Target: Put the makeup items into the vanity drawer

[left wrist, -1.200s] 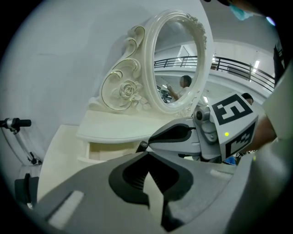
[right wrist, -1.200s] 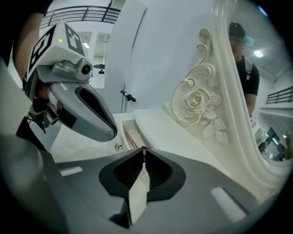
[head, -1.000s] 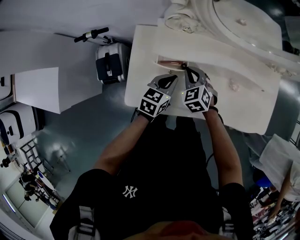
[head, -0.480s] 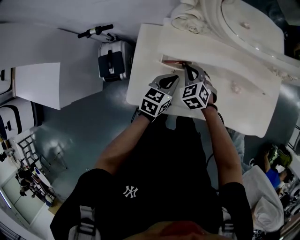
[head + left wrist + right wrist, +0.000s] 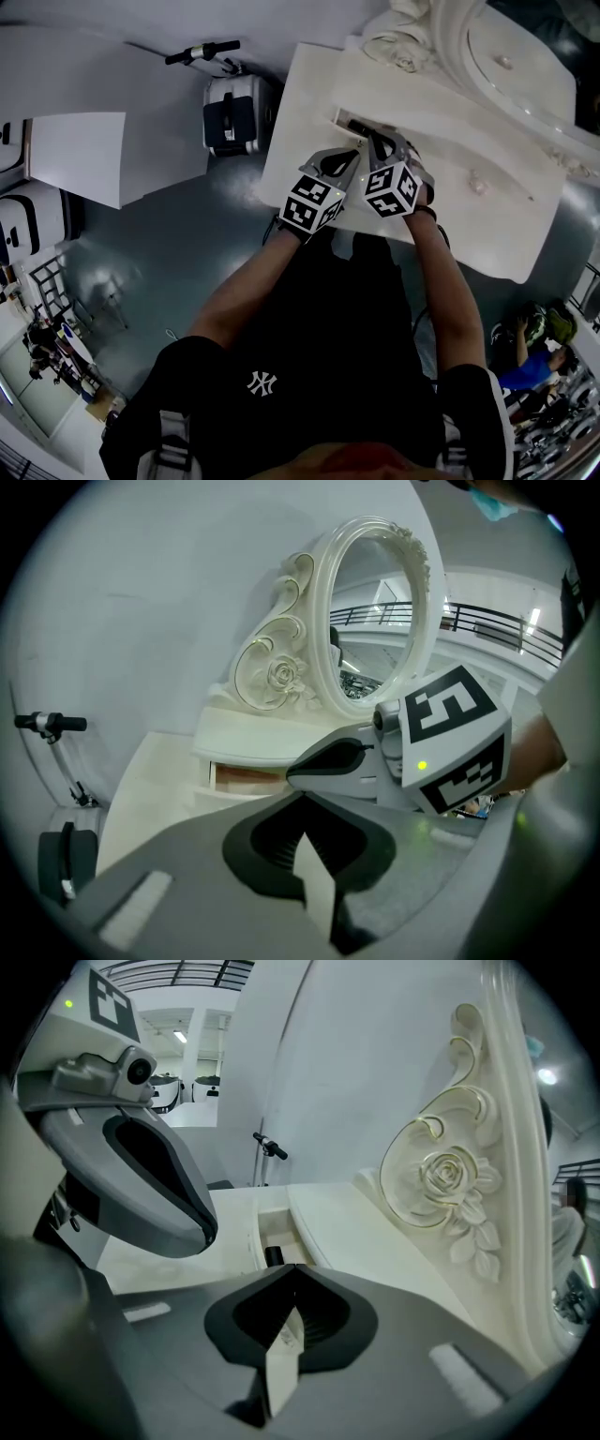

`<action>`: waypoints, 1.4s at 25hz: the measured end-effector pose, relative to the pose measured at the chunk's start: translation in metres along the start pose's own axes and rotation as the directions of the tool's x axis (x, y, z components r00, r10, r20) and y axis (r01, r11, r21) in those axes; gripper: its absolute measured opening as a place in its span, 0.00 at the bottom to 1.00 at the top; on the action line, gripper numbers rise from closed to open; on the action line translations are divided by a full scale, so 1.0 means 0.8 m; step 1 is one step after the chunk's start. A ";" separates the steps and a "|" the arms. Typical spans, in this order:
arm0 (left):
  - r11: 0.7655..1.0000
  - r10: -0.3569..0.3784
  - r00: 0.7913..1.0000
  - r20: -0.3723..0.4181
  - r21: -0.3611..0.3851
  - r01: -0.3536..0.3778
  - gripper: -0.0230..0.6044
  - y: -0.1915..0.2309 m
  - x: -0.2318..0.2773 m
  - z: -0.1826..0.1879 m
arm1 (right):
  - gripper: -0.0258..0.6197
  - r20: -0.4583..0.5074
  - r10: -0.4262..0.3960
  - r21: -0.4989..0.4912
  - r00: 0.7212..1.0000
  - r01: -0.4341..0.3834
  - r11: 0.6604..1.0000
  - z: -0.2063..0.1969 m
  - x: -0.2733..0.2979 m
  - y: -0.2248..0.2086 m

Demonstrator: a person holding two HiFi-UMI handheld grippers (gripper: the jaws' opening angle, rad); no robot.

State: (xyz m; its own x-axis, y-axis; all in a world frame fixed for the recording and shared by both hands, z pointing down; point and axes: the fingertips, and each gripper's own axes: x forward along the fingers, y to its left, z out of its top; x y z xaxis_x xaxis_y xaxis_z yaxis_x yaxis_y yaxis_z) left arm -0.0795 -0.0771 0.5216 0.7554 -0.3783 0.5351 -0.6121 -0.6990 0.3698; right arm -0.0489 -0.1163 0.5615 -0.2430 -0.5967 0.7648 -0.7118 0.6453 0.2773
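Note:
The white vanity (image 5: 305, 112) carries an ornate oval mirror (image 5: 506, 56). Its small drawer (image 5: 349, 122) stands open under the raised shelf. In the right gripper view the drawer (image 5: 265, 1227) holds a small dark item (image 5: 273, 1255). In the left gripper view the drawer (image 5: 246, 778) shows a tan inside. My left gripper (image 5: 349, 156) is shut with nothing in it, just in front of the drawer. My right gripper (image 5: 379, 141) is also shut and without a load, its tips at the drawer's front. The two grippers lie side by side, almost touching.
A dark-and-white case (image 5: 234, 112) stands on the grey floor left of the vanity. Behind it sits a scooter handlebar (image 5: 202, 52). A white panel (image 5: 75, 155) lies further left. People (image 5: 525, 347) are at the lower right.
My right gripper has edged a little towards the drawer. The left gripper has stayed put. The head view has shifted, so the vanity sits slightly further right.

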 end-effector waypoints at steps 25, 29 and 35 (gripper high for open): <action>0.923 -0.320 0.937 -0.144 0.177 0.342 0.04 -0.195 0.129 0.016 | 0.08 -0.036 -0.248 0.385 0.968 0.243 0.890 -0.184 -0.161 -0.083; 0.908 -0.342 0.924 -0.172 0.194 0.372 0.04 -0.229 0.154 0.012 | 0.08 -0.066 -0.262 0.410 0.963 0.266 0.873 -0.228 -0.180 -0.099; 0.904 -0.342 0.917 -0.204 0.196 0.380 0.04 -0.266 0.196 0.006 | 0.12 -0.095 -0.249 0.421 0.964 0.265 0.868 -0.285 -0.195 -0.122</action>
State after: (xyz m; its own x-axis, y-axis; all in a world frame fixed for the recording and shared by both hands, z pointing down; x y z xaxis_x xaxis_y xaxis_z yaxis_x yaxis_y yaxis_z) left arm 0.1707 0.0093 0.5230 0.8545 0.0153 0.5192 -0.2200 -0.8948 0.3885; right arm 0.2085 0.0223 0.5480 0.0054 -0.6906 0.7233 -0.9592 0.2009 0.1990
